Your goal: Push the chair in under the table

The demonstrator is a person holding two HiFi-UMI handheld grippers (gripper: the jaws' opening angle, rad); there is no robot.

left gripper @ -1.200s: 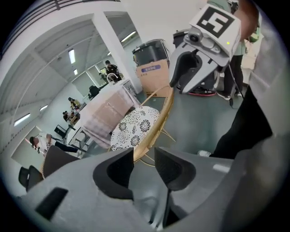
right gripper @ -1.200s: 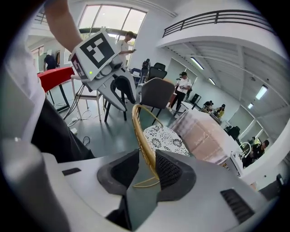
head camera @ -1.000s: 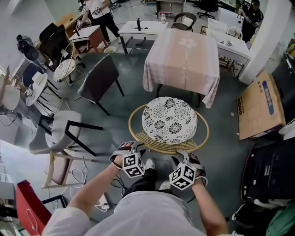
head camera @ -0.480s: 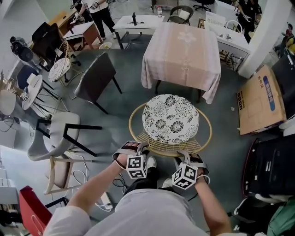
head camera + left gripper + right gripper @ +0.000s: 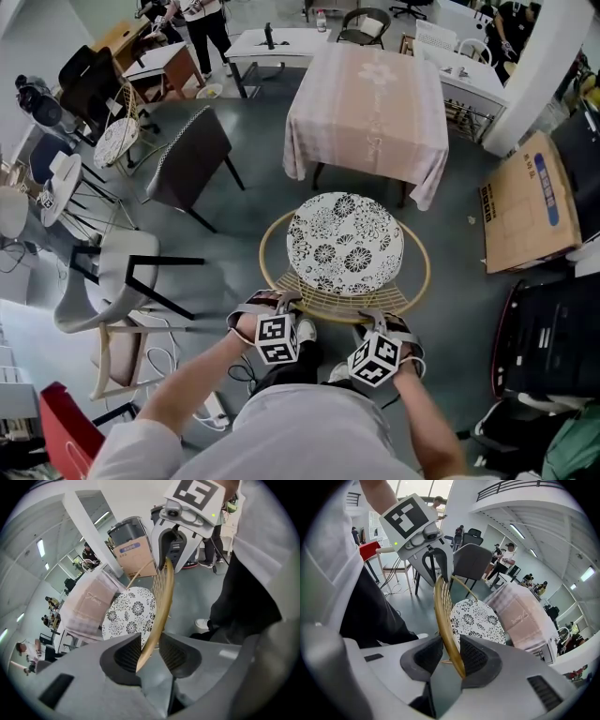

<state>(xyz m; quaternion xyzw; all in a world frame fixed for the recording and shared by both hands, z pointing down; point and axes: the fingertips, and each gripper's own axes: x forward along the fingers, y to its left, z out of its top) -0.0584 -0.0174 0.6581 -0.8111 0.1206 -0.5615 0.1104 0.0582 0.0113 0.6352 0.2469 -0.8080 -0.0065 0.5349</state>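
My left gripper has the chair's golden back rim running between its pads. The jaws are closing on it, with a sliver of gap on the right-hand pad, so it isn't squeezing yet. My right gripper is clamped on the same rim further along, and the hoop sits against both ribbed pads. In the head view both grippers point steeply down, side by side just in front of my body, each on the nearest arc of the hoop. The marker cubes face up at me.

Just past the grippers is the chair itself, a round rattan frame with thin wire spokes in its back. A round black-and-white flowered cushion rests on the seat. It stands on the grey floor directly in front of the table. Its far edge is close to the hanging pink cloth, but the seat isn't tucked under.

To the left of the chair I can see a pale chair with dark legs. Beyond it a dark brown chair stands at an angle. On the right a flat cardboard box lies on the floor beside a white pillar.

Behind the table there is a white desk, and a person stands at the far left.
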